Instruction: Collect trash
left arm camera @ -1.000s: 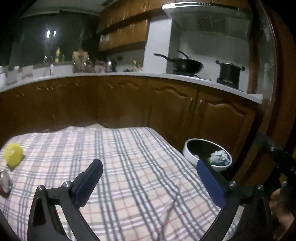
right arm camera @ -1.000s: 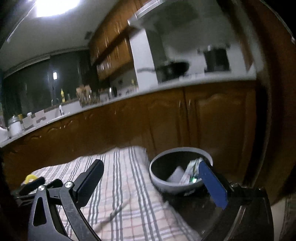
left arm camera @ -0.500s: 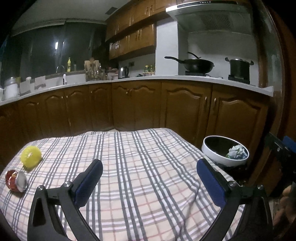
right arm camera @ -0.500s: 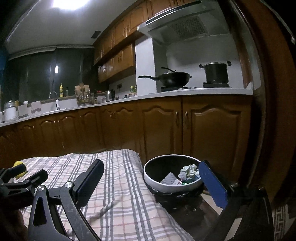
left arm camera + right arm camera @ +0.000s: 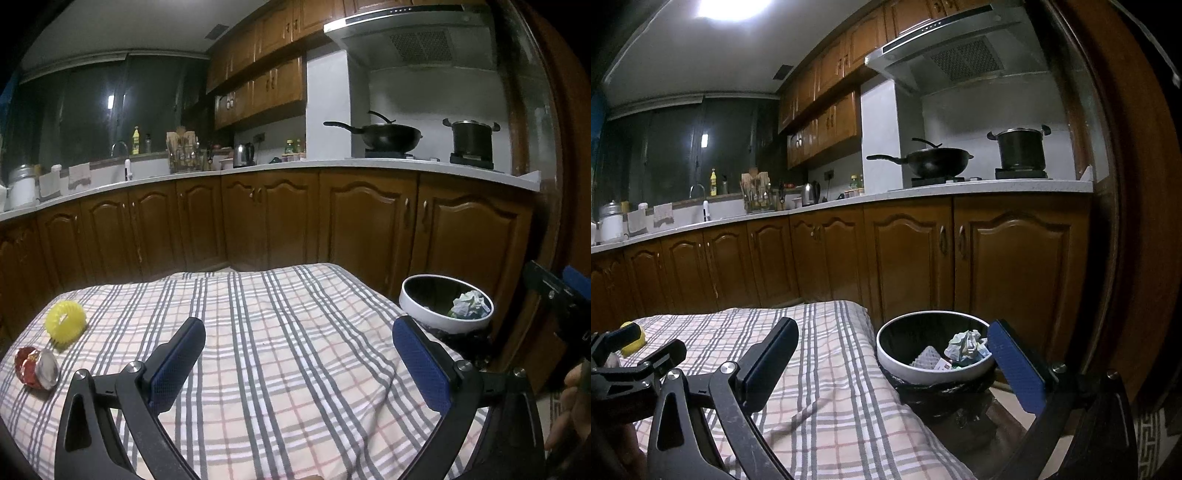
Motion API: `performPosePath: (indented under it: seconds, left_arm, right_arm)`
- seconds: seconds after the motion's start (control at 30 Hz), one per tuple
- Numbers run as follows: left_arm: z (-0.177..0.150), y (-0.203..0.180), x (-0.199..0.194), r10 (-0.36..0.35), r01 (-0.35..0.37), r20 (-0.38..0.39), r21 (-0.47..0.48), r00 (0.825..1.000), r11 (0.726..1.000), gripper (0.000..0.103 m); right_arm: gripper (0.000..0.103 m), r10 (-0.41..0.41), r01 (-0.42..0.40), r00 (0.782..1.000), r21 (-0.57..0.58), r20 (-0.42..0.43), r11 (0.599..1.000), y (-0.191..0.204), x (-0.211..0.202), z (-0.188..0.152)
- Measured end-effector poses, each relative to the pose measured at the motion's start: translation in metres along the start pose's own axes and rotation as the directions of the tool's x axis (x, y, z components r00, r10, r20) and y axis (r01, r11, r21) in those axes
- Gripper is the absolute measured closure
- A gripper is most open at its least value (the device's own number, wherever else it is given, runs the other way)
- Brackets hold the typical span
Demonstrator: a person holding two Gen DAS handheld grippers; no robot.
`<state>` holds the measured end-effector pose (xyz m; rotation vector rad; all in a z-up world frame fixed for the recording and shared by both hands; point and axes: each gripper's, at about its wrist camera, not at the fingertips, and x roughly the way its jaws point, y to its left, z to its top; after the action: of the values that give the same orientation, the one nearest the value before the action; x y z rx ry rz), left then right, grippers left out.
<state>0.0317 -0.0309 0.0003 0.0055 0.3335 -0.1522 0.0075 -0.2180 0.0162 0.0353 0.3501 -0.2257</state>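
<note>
A crumpled red and silver wrapper (image 5: pixel 36 367) lies at the left edge of the plaid cloth (image 5: pixel 280 354). A yellow spiky ring (image 5: pixel 65 320) lies just behind it; it also shows in the right wrist view (image 5: pixel 632 334). A white-rimmed bin (image 5: pixel 443 317) with a black liner stands off the cloth's right side, holding crumpled paper (image 5: pixel 470 304). My left gripper (image 5: pixel 299 363) is open and empty above the cloth. My right gripper (image 5: pixel 892 363) is open and empty beside the bin (image 5: pixel 934 369), which holds paper (image 5: pixel 966 343) and a white mesh piece (image 5: pixel 928 357).
Brown kitchen cabinets (image 5: pixel 280 218) run behind the cloth under a white counter. A wok (image 5: pixel 388 134) and a pot (image 5: pixel 471 138) sit on the hob. A wooden door frame (image 5: pixel 1126 221) stands close on the right. The left gripper's frame (image 5: pixel 631 365) shows at the right view's left edge.
Both views have tilted up and steadied, showing more of the kitchen. The red wrapper came into fuller view at the left. Both grippers stayed open.
</note>
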Motion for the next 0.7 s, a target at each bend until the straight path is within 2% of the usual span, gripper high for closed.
performPosePath:
  seconds: [0.7]
  left_arm:
    - [-0.0012, 0.0024, 0.0011, 0.0, 0.0, 0.005, 0.005, 1.0, 1.0, 0.001]
  right_arm:
    - [0.0, 0.015, -0.015, 1.0, 0.0, -0.012, 1.0, 0.0019, -0.0004, -0.0013]
